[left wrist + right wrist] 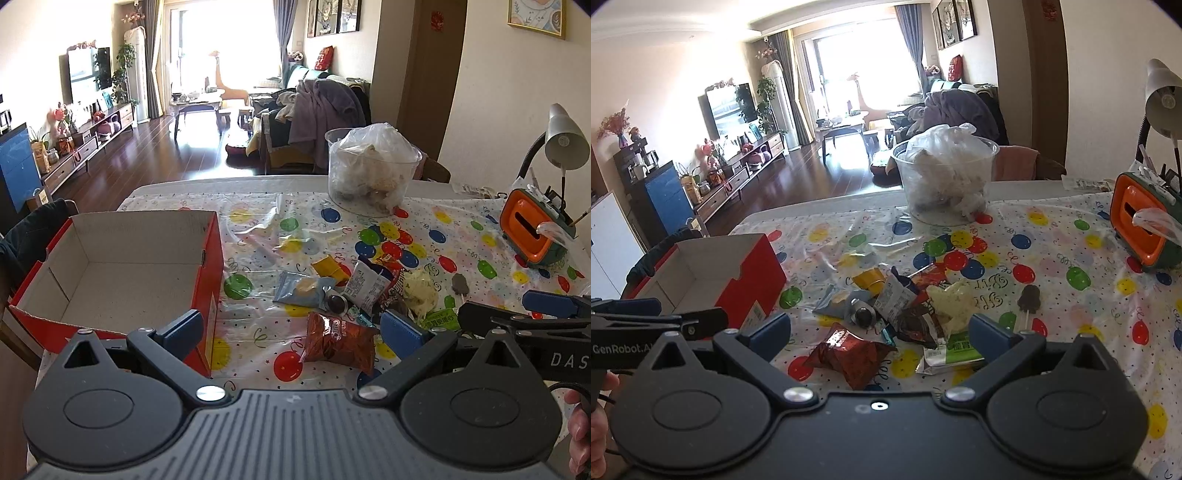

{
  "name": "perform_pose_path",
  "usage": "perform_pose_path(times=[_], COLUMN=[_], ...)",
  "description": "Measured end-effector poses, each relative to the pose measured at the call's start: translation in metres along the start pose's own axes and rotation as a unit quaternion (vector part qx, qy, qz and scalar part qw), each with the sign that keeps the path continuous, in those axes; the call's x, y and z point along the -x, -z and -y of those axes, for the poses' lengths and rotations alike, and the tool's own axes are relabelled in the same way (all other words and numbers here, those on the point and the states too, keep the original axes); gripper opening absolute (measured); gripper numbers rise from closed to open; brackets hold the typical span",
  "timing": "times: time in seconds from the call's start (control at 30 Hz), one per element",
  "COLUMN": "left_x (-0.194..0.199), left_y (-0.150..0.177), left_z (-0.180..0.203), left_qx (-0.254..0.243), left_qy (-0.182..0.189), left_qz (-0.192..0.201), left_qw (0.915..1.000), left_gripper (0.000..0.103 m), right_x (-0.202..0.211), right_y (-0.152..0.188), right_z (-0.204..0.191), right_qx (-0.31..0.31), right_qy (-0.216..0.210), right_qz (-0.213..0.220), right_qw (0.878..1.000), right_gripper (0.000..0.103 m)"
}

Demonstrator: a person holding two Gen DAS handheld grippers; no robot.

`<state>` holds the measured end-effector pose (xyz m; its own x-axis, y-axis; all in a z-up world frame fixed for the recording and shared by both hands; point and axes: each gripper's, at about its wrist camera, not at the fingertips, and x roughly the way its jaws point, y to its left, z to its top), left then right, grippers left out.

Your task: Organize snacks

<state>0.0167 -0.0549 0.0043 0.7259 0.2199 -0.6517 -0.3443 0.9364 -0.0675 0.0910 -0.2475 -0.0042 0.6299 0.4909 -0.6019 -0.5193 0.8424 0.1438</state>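
Observation:
A pile of snack packets [354, 291] lies mid-table on the balloon-print cloth; it also shows in the right wrist view [908, 314]. A brown Oreo packet [338, 341] [849, 354] lies nearest me. An empty red cardboard box [122, 269] [713, 280] stands at the left. My left gripper [291, 328] is open and empty, hovering just before the Oreo packet. My right gripper [879, 332] is open and empty, above the pile's near edge; it also shows at the right of the left wrist view [517, 314].
A clear plastic tub [373, 173] [945, 181] stuffed with bags stands at the table's far side. An orange and green holder [535, 232] [1145, 225] and a white desk lamp [565, 136] are at the right. A chair with a dark jacket [33, 229] is beyond the box.

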Motion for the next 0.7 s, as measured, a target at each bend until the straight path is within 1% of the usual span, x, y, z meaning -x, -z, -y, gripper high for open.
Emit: perform_pose_path(times=[0.4, 0.7], left_x=[0.0, 0.0003], left_y=[-0.0004, -0.0009], left_z=[0.0001, 0.0008], left_qx=[0.0, -0.002], left_qy=[-0.001, -0.002], left_qz=[0.0, 0.001], left_qw=[1.0, 1.0], left_gripper=[0.103, 0.103], right_x=[-0.0014, 0.0029], right_y=[-0.0007, -0.0006], right_z=[-0.003, -0.0034], right_qx=[0.003, 0.005], right_qy=[-0.007, -0.001], right_qz=[-0.006, -0.002], right_qw=[1.0, 1.0], right_gripper=[0.103, 0.102])
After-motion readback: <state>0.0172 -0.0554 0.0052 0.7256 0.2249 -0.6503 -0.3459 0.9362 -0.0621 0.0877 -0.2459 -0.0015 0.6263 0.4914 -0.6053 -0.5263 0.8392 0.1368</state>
